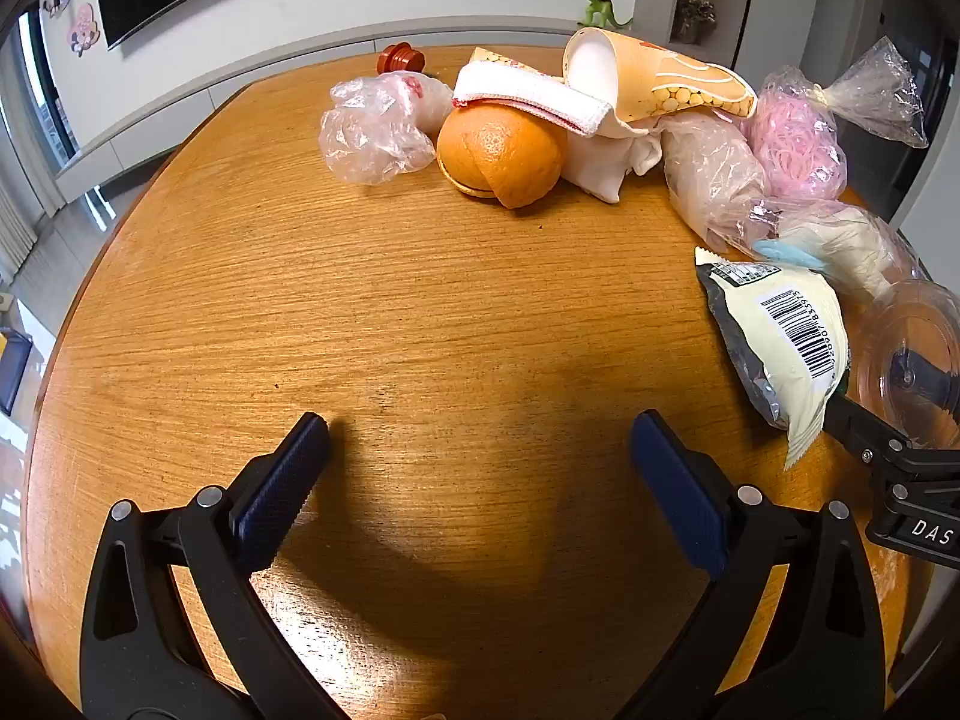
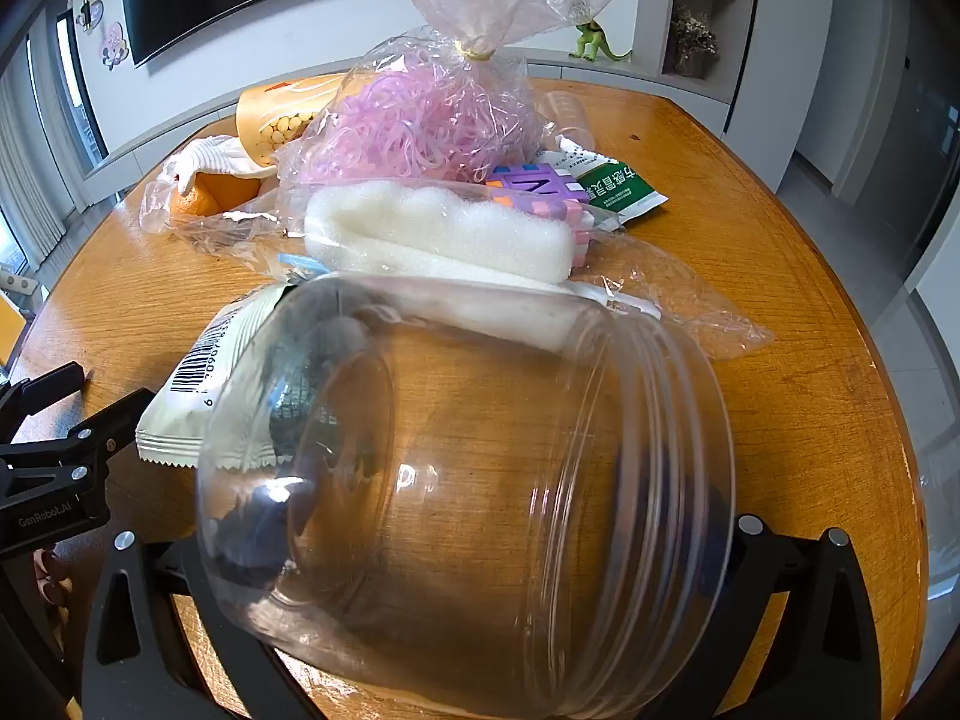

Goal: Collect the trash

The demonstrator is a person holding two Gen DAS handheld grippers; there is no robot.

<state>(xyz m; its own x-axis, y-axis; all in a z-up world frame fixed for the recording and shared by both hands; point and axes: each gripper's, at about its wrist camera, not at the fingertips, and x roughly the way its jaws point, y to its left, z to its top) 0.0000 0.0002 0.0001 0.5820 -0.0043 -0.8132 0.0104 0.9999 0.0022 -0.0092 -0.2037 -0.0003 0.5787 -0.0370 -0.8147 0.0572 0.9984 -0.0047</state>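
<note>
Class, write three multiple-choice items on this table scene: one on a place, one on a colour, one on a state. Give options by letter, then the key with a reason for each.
1. Where does the orange lie?
A. under the folded white cloth
B. inside the jar
C. on the floor

2. What colour is the shredded filling in the tied bag?
A. green
B. pink
C. black

3. In what state is the left gripper?
A. shut on a wrapper
B. shut on the orange
C. open, holding nothing

Key:
1 A, the cloth drapes over the orange's top on the table.
2 B, pink strands show through the clear plastic.
3 C, its blue fingers stand wide apart over bare wood, while the right gripper grips the clear jar.
</note>
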